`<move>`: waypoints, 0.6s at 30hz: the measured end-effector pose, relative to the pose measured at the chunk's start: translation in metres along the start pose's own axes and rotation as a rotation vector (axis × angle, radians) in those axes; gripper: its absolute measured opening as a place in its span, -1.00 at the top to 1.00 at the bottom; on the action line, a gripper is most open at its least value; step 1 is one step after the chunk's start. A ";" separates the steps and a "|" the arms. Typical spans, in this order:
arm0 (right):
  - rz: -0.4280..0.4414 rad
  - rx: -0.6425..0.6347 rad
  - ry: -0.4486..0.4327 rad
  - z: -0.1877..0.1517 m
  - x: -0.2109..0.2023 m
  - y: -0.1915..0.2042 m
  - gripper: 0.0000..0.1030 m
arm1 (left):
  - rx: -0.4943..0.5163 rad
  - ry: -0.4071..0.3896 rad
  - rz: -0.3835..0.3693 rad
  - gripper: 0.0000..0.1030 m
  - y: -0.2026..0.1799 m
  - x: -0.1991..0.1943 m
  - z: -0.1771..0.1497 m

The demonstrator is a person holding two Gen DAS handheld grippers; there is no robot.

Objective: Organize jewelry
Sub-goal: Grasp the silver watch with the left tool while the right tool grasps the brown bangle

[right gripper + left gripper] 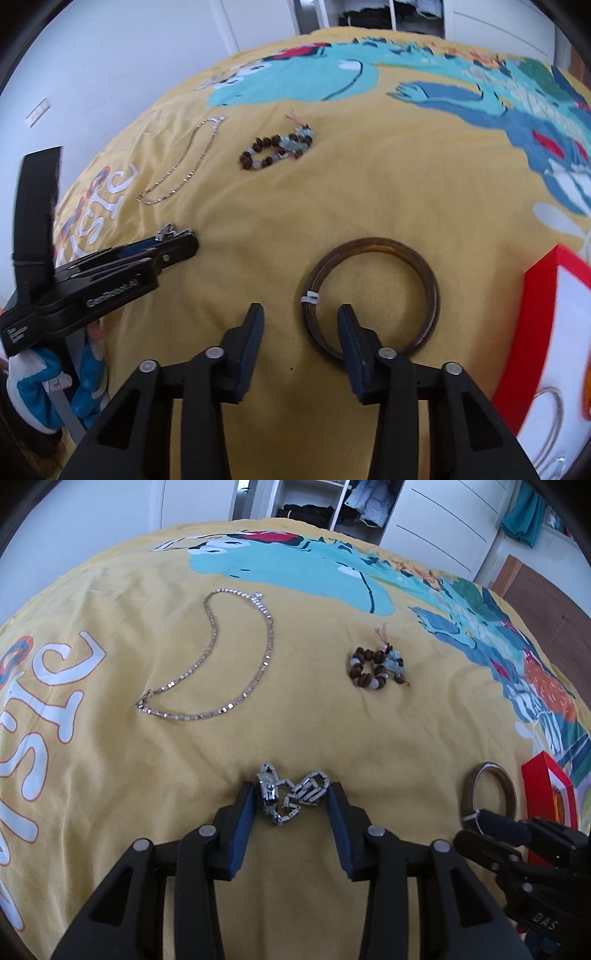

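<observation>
A crumpled silver watch (286,797) lies on the yellow bedspread (351,731) between the blue pads of my left gripper (291,794), which touch it on both sides. From the right wrist view the left gripper (186,245) shows side-on, low on the cover. A dark brown bangle (373,243) lies flat ahead of my right gripper (301,317). Its near rim sits between the open fingers, with a gap on each side. In the left wrist view the bangle (511,794) and right gripper (491,821) are at the lower right.
A silver chain necklace (267,642) lies farther back on the left, and a brown bead bracelet (364,679) behind the centre. A red box (535,314) with a white inside stands at the right, holding a thin hoop (550,424). A gloved hand (33,376) holds the left gripper.
</observation>
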State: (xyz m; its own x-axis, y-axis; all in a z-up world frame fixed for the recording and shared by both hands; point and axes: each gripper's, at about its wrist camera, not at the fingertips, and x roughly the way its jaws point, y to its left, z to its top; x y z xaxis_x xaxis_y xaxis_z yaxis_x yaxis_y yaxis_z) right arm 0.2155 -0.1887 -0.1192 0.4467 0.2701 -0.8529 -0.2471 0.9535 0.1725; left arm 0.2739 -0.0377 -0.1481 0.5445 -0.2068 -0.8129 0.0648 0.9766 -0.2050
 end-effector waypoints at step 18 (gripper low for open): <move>0.118 0.057 -0.095 -0.009 -0.010 0.017 0.84 | 0.002 -0.032 -0.016 0.65 0.009 -0.025 -0.008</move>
State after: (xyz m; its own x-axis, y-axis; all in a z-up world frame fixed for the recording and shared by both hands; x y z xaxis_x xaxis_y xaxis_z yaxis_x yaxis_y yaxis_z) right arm 0.1989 -0.1763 -0.1123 0.4969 0.3899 -0.7752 -0.2552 0.9195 0.2989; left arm 0.2543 -0.0246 -0.1339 0.5697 -0.2202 -0.7918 0.0750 0.9734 -0.2167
